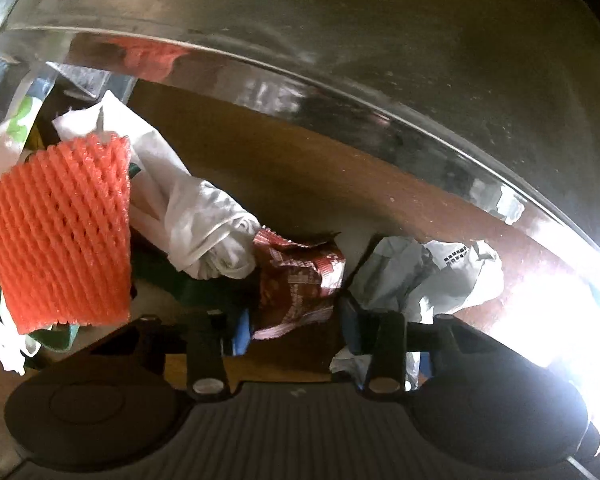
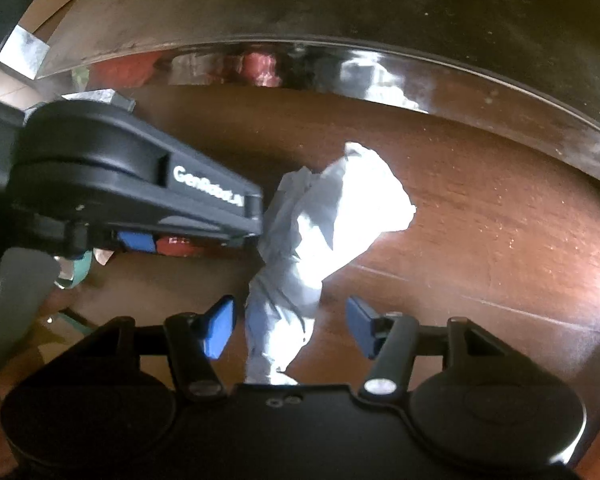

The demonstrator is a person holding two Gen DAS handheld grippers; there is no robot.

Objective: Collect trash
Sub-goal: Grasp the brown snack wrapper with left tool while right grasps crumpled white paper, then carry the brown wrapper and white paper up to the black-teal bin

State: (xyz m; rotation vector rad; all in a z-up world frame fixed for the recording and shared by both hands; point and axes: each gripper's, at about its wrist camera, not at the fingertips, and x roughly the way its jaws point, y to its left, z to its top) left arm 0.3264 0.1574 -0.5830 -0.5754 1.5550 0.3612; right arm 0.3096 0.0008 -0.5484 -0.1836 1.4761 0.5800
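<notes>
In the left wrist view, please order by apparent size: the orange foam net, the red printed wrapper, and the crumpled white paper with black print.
1. Orange foam net, clearly largest, though perhaps nearer the camera.
2. and 3. Crumpled white paper and red printed wrapper: they look alike; both are partly hidden, so I cannot rank them.

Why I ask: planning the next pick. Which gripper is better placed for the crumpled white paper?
Right. The right gripper has the white paper between its open pads; the left gripper is around a red wrapper.
</notes>
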